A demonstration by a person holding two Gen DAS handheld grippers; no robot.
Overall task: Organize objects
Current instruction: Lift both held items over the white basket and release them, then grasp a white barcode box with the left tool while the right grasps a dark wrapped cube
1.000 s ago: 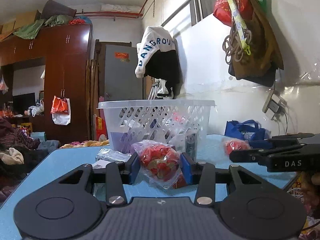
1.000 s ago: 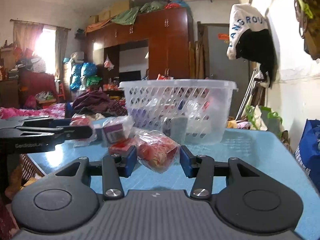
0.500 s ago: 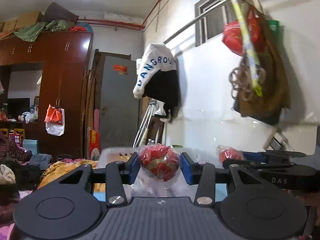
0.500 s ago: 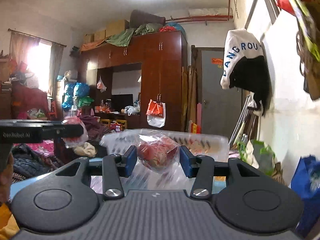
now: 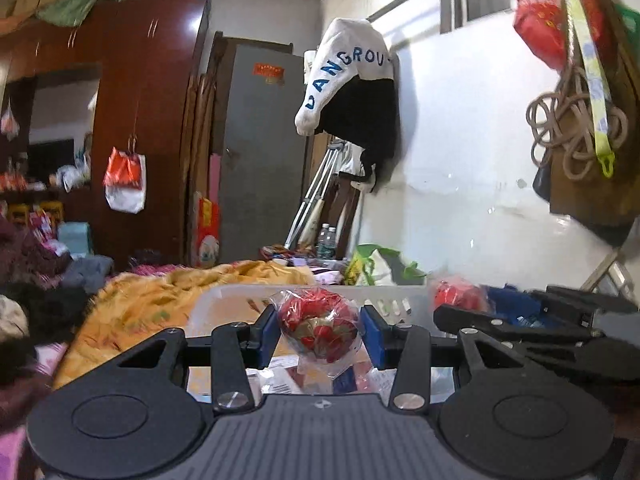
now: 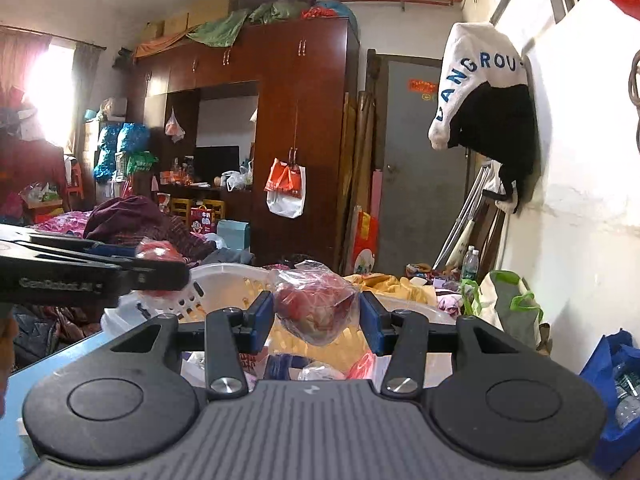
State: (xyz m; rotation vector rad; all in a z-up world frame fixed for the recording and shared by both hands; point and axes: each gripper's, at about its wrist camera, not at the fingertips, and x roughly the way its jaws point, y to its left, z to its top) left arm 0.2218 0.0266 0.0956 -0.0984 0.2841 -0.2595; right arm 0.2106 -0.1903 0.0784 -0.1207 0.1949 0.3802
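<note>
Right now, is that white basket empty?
No. The basket already holds several wrapped packets, seen past its rim.

We've 2 wrist cams, each looking fwd along its own fingers, close above the white basket (image 5: 224,300) (image 6: 236,276); both share it plus the wardrobe (image 5: 152,128) (image 6: 304,140).

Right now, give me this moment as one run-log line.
left tool: shut on red wrapped packet | right tool: shut on second red packet | both above white basket | not yet released
</note>
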